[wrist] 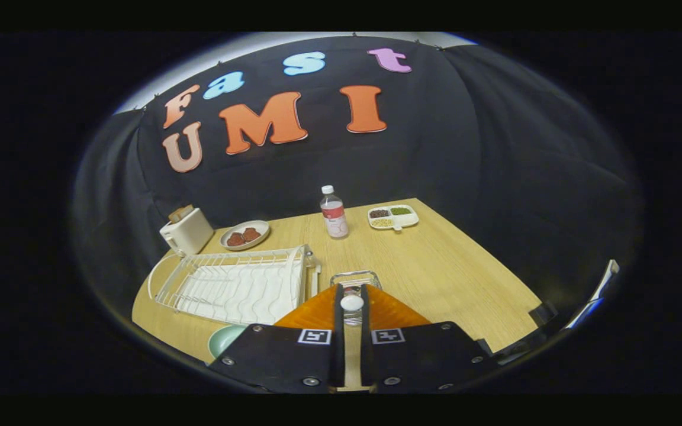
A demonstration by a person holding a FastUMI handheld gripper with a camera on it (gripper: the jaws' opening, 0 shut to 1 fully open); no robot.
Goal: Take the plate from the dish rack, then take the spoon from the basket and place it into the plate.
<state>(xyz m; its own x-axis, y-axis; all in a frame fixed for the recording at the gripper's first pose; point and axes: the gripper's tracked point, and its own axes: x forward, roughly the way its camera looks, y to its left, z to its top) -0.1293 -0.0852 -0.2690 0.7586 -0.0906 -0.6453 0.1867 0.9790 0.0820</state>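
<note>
My gripper (pixel 353 291) is shut on a white spoon (pixel 351 303), whose rounded end shows in the narrow gap between the fingers. The small wire basket (pixel 355 277) stands on the table just ahead of the fingertips. A pale green plate (pixel 225 339) lies on the table to the left of the fingers, near the front edge, and the gripper body partly hides it. The white wire dish rack (pixel 234 287) stands just beyond the plate, to the left of the basket, with nothing standing in it.
Along the back of the wooden table (pixel 447 266) stand a white toaster (pixel 187 232), a dish of reddish food (pixel 245 235), a water bottle (pixel 334 213) and a divided tray of beans (pixel 393 217). Bare tabletop lies to the right of the fingers.
</note>
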